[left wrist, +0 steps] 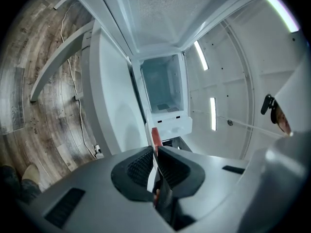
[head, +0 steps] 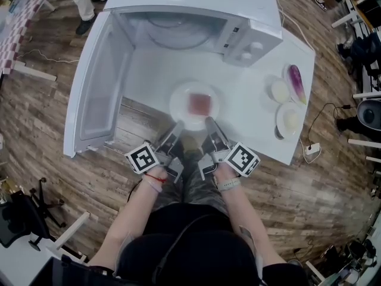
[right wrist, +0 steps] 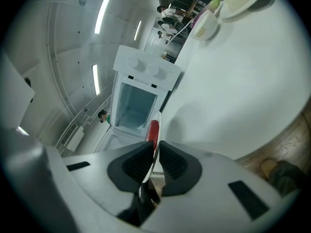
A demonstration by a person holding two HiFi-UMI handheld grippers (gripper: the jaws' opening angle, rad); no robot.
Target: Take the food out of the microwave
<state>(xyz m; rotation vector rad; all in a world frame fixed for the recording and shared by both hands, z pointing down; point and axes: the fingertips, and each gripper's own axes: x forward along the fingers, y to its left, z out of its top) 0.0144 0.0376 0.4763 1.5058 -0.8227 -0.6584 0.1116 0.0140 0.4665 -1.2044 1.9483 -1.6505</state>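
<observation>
Plate (head: 178, 97) w/ food (head: 200, 103), a reddish slab, is outside the microwave (head: 196, 8), at the white table (head: 256, 94) just in front of the open cavity. Can't tell if it rests on the top or hangs just above.

L gripper (head: 177, 126) is clamped on the plate's near rim, left of centre. R gripper (head: 209, 123) is clamped on the same rim, just to the right. In both gripper views the rim runs edge-on btwn the black pads, which press on it, w/ red food showing past the tips.

Door (head: 95, 91) stands wide open at left. At the table's right end are two small dishes (head: 280, 90) and an eggplant (head: 296, 82), well apart from the plate.
</observation>
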